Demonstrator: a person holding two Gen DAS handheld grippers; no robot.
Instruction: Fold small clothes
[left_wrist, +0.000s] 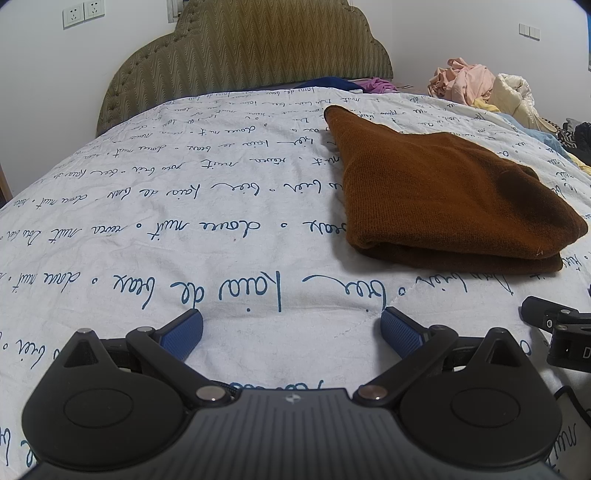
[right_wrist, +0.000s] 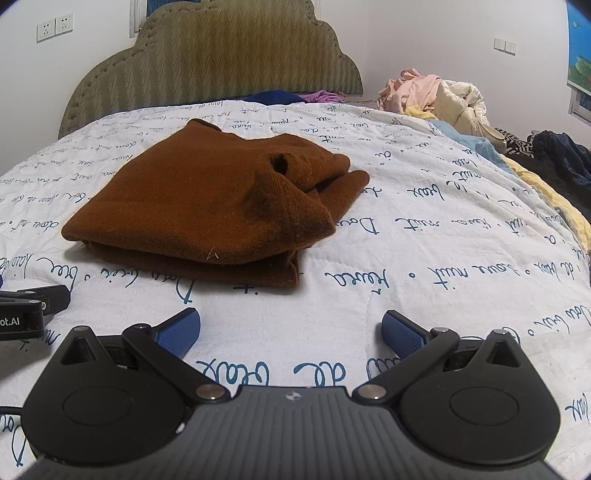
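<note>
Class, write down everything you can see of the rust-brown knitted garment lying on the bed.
The rust-brown knitted garment is a fine-ribbed, woolly-looking piece, folded into a flat bundle of stacked layers visible at its near edge. On its right side a rolled opening shows a dark hole, with loose folds bunched beside it. A pale speck of lint clings near the front edge. It rests on the white quilt with blue handwriting. Neither gripper touches it.
</note>
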